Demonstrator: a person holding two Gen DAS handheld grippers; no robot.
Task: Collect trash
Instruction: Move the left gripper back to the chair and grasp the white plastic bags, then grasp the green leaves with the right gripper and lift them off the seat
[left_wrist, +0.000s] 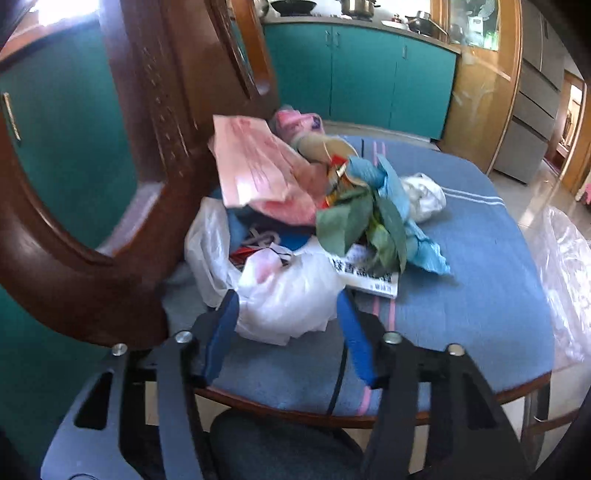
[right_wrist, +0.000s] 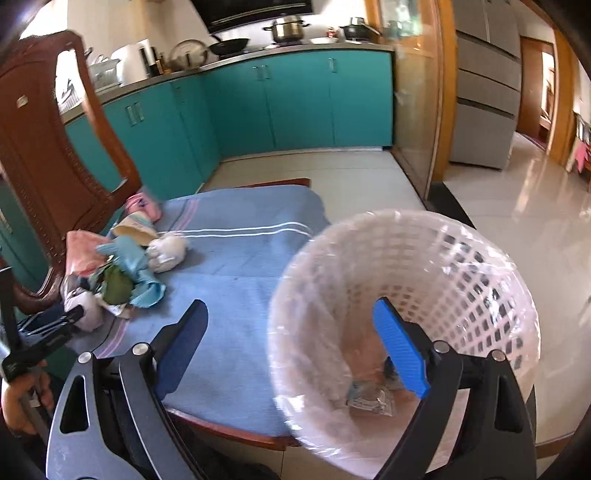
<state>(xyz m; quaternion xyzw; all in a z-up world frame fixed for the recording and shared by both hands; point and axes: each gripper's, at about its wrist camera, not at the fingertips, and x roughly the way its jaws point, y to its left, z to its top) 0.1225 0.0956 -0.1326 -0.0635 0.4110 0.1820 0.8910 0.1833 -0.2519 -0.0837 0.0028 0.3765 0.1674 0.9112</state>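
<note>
Trash is heaped at the table's left edge, beside one chair. One white plastic bag sits between the left gripper's parted pads; contact cannot be told. One lined basket is seen at the right edge; the right gripper is spread wide, empty.

the left gripper has black angular arms with slotted cut-outs, round silver screws at the pivots and blue pads on its fingers. the right gripper is built alike, its blue pads ribbed. beside it, a hand grips a black handle.
</note>
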